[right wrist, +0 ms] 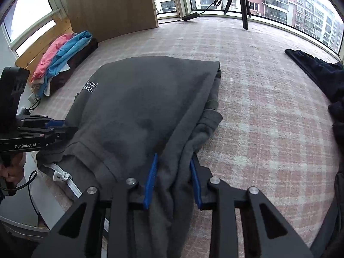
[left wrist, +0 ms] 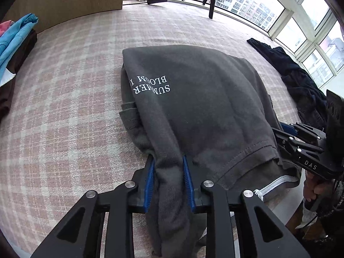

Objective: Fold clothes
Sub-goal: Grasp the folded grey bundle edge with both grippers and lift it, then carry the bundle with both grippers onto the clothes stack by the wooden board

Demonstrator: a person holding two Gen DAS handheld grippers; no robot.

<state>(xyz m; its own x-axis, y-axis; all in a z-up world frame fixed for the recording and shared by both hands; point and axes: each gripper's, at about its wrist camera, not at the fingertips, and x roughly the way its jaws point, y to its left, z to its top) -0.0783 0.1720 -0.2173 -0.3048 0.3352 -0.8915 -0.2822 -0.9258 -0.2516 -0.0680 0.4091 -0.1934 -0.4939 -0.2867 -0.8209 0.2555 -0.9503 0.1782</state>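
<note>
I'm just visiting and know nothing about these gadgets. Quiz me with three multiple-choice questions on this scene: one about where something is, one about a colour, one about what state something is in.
1. Where does the pile of pink and blue clothes lie?
A. By the wooden panel at the edge of the plaid surface
B. On top of the grey shirt
C. Under the tripod

2. What colour is the lettering on the grey shirt?
A. Yellow
B. White
C. Red

3. What is the left gripper doing?
A. Hanging open over bare surface
B. Clamped on a tripod leg
C. Closed on a bunch of the grey shirt

Answers:
1 A: the pile sits beside the wooden panel.
2 B: the lettering on the grey shirt is white.
3 C: grey cloth fills the left gripper between its blue pads.
</note>
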